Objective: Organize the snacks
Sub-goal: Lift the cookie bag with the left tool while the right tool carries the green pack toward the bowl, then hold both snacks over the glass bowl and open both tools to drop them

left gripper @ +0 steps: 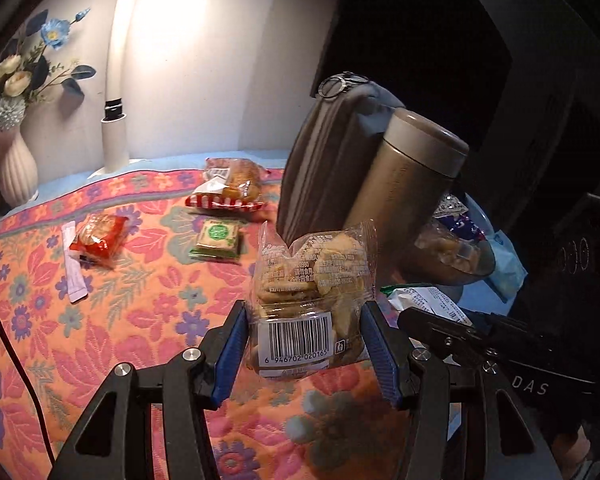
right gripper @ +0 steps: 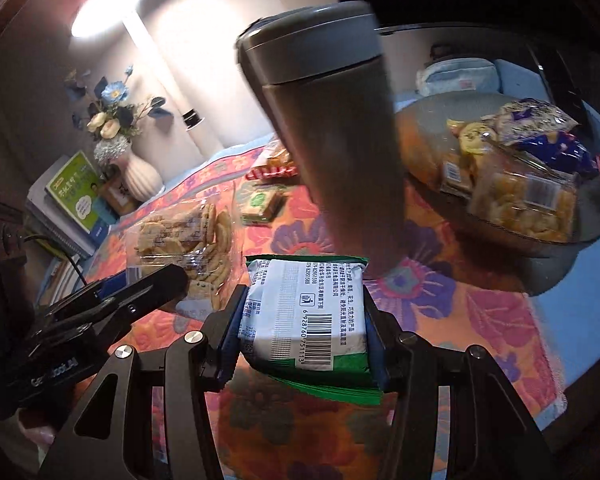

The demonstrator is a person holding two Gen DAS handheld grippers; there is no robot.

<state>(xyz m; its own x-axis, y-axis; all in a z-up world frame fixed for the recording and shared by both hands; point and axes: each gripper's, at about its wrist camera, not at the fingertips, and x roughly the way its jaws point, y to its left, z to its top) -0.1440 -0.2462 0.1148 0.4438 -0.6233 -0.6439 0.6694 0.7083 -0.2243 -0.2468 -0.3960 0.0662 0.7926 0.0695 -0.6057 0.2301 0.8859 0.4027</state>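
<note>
Floral cloth [left gripper: 100, 340] covers counter, lamp-lit wall behind. Landmark: steel flask [right gripper: 332, 148], standing mid-counter. Left gripper [left gripper: 306, 344] clenched on clear cookie bag [left gripper: 312, 292], held left of flask. Right gripper [right gripper: 300, 332] clamped on green-white packet [right gripper: 306, 320], just in front of flask. Bowl [right gripper: 572, 264] with snacks sits right of flask. Three more packets lie behind and left of flask.

Risk: flask stands between grippers and bowl; swinging across could knock it over. Thin cookie bag could slip or cookies crush.
</note>
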